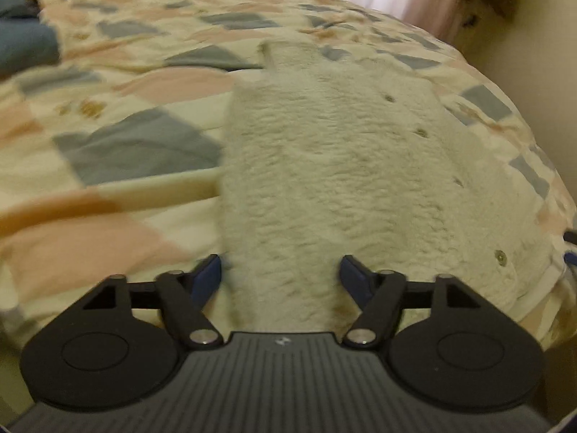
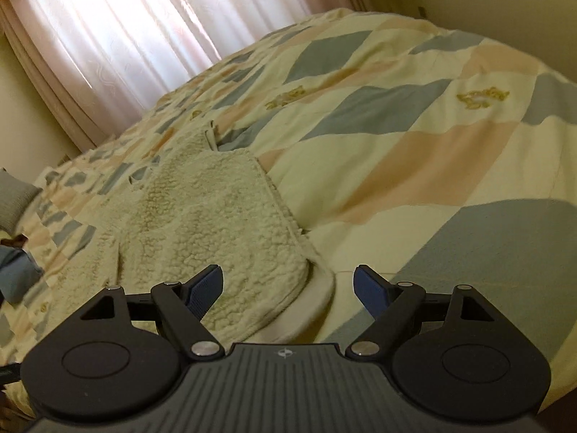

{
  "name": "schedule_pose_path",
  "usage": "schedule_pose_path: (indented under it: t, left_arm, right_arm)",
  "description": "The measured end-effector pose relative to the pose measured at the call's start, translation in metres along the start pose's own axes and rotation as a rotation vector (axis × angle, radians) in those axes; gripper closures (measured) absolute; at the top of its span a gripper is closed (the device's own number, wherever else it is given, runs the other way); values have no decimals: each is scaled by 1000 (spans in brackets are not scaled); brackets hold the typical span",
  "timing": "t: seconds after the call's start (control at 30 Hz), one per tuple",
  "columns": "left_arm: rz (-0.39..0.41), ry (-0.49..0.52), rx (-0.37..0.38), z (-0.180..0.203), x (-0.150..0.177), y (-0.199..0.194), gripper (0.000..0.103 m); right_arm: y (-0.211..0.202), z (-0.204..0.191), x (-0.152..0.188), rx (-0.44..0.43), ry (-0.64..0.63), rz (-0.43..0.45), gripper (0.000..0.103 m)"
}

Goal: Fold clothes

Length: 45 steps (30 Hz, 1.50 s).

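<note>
A cream fleece garment [image 1: 335, 166] with small snap buttons lies flat on the patchwork bedspread [image 1: 119, 137], its near part folded into a long strip. My left gripper [image 1: 281, 274] stands open at the garment's near end, the folded strip lying between its blue pads [image 1: 207, 276]. In the right wrist view the same fleece garment [image 2: 212, 223] stretches away to the left over the bedspread [image 2: 414, 151]. My right gripper [image 2: 288, 285] is open over the garment's near right corner and its pale hem, holding nothing.
A blue cloth [image 1: 25, 43] lies at the far left of the bed, also seen as blue cloth [image 2: 18, 274] beside a grey pillow [image 2: 14, 195]. Pink curtains [image 2: 144, 25] hang behind the bed. The bed edge [image 1: 541, 187] drops off at the right.
</note>
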<state>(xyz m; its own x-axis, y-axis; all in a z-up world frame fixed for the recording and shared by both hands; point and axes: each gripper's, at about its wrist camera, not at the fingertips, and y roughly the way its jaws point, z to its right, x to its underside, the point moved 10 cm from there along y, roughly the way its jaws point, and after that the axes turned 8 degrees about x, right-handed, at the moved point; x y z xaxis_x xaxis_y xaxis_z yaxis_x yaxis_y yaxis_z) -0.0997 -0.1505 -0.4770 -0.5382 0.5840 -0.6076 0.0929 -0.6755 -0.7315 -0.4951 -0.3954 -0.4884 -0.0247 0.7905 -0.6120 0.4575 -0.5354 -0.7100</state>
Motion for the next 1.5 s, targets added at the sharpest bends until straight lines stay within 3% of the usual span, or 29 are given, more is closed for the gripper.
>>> schedule_pose_path:
  t: [0.03, 0.07, 0.1, 0.17, 0.2, 0.27, 0.37, 0.43, 0.47, 0.53, 0.63, 0.7, 0.73, 0.77, 0.8, 0.87, 0.9, 1.03, 1.07, 1.1, 1.17, 1.27, 1.37, 1.43, 1.5]
  left_arm:
    - [-2, 3, -9, 3, 2, 3, 65]
    - [-5, 5, -18, 7, 4, 7, 83]
    - [-6, 5, -23, 9, 5, 10, 96]
    - [-5, -34, 14, 0, -3, 7, 97]
    - [-2, -50, 30, -5, -8, 5, 97]
    - [45, -23, 31, -15, -32, -17, 97]
    - [168, 21, 57, -18, -79, -71, 97]
    - [270, 100, 7, -17, -97, -108, 103]
    - [315, 136, -18, -18, -104, -125, 103]
    - [312, 138, -57, -33, -90, -130, 103]
    - [146, -15, 1, -68, -35, -87, 103]
    - [70, -95, 21, -81, 0, -64, 101]
    - [70, -139, 60, -82, 7, -62, 98]
    - [75, -182, 98, -83, 12, -61, 87]
    - [102, -210, 129, -82, 10, -63, 69]
    - [127, -234, 146, -82, 7, -63, 43]
    - [128, -234, 137, -83, 5, -60, 42]
    - [56, -247, 152, -79, 12, -33, 43]
    - [29, -257, 164, -77, 15, -24, 48]
    - [15, -254, 164, -75, 16, -18, 61]
    - [-8, -247, 163, -71, 16, -8, 86]
    - [62, -173, 148, -67, -7, -32, 96]
    - [188, -48, 138, -55, -29, -82, 95]
    - [179, -40, 128, -57, -16, -88, 95]
    - [98, -95, 110, -69, 16, -69, 95]
  right_arm:
    - [6, -2, 0, -1, -1, -3, 22]
    - [12, -4, 0, 4, -6, -11, 23]
    - [20, -6, 2, 7, 0, -33, 31]
    - [34, -10, 7, 8, 20, -80, 59]
    - [39, -12, 11, 4, 33, -103, 88]
    - [35, -18, 13, -34, 89, -104, 90]
    - [-8, -36, 7, -182, 182, -37, 91]
    - [-37, -44, 10, -252, 222, -1, 91]
    - [-41, -41, 21, -231, 220, -3, 91]
    - [-44, -34, 43, -184, 219, -18, 91]
    - [-18, -13, 85, -108, 263, -118, 86]
    - [-15, -9, 94, -120, 301, -128, 76]
    - [-17, -9, 94, -131, 313, -119, 69]
    - [-20, -9, 91, -135, 310, -107, 62]
    - [-23, -10, 87, -137, 303, -91, 53]
    - [-25, -10, 81, -129, 265, -66, 48]
    - [-23, -10, 80, -128, 260, -67, 48]
    - [-14, -10, 84, -151, 274, -90, 47]
    - [-15, -10, 85, -155, 279, -93, 46]
    - [-16, -10, 86, -160, 283, -95, 48]
    - [-18, -10, 88, -168, 291, -100, 92]
    - [-20, -10, 91, -182, 303, -108, 92]
    - [-23, -11, 94, -195, 316, -115, 93]
    - [-24, -11, 96, -204, 324, -120, 93]
    - [-17, -3, 111, -187, 363, -162, 92]
